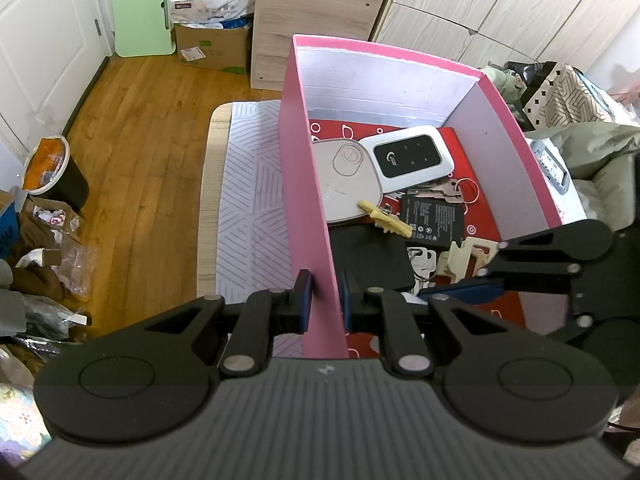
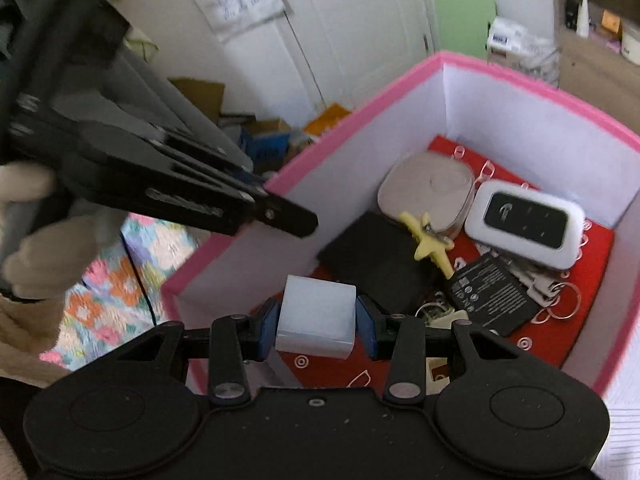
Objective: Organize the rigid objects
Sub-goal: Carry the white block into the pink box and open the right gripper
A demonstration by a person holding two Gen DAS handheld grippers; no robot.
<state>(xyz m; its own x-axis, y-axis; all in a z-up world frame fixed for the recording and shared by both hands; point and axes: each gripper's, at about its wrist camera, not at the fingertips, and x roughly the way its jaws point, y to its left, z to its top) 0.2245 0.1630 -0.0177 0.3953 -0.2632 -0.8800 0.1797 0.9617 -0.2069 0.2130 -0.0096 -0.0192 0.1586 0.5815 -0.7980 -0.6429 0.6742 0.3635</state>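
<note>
A pink box [image 1: 304,184] with white inner walls and a red patterned floor stands on the table. My left gripper [image 1: 325,300] is shut on its left wall near the front corner. The same gripper shows in the right wrist view as a black finger [image 2: 288,218] on the rim. My right gripper [image 2: 316,320] is shut on a white block [image 2: 318,308], hanging over the box's near end. Inside lie a white pocket router [image 1: 408,156], a beige rounded device [image 1: 348,180], a yellow plastic piece [image 1: 386,218], a black battery [image 1: 434,216], a black pad [image 1: 372,260] and keys [image 1: 452,192].
The box sits beside a lilac patterned mat [image 1: 248,200] on a small table. Past the table's left edge is wooden floor with a bin [image 1: 52,172] and scattered bags. A wooden cabinet [image 1: 316,20] stands behind. A gloved hand [image 2: 28,240] holds the left gripper.
</note>
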